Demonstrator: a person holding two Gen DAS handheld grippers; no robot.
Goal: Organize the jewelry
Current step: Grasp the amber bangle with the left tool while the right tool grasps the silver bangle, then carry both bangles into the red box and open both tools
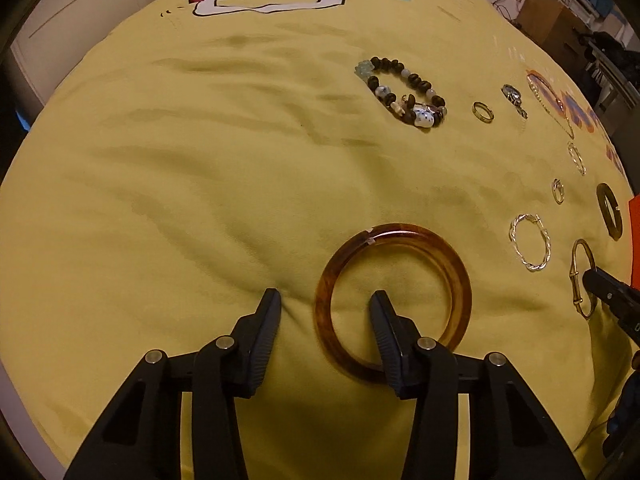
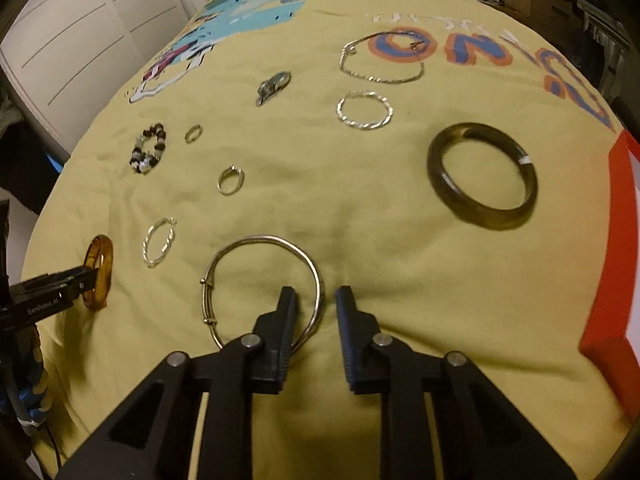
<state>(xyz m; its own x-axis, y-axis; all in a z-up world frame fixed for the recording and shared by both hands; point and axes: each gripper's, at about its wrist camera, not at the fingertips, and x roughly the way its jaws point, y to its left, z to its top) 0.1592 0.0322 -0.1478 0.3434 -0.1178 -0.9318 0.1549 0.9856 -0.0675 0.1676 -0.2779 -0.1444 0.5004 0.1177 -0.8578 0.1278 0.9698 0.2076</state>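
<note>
On the yellow bedspread [image 1: 200, 200], the left gripper [image 1: 325, 300] is seen with its jaws set wide apart; one finger is pressed into the cloth outside the amber bangle [image 1: 392, 304] and the other is placed inside the ring, so the near-left rim is straddled but not clamped. At one o'clock from the bangle, the beaded bracelet [image 1: 404, 94] is laid, with a small gold ring [image 1: 483, 112] just to its right. Toward three o'clock, a twisted silver hoop [image 1: 531, 242] is found. In the right wrist view, the thin metal bangle [image 2: 262, 288] is straddled likewise by the right gripper [image 2: 315, 298], its jaws moderately open, one finger inside the loop and one outside the right rim; nothing is gripped. At one o'clock from it, the dark green bangle [image 2: 482, 176] is laid flat, and at the far right edge a red box [image 2: 612, 280] is partly shown.
</note>
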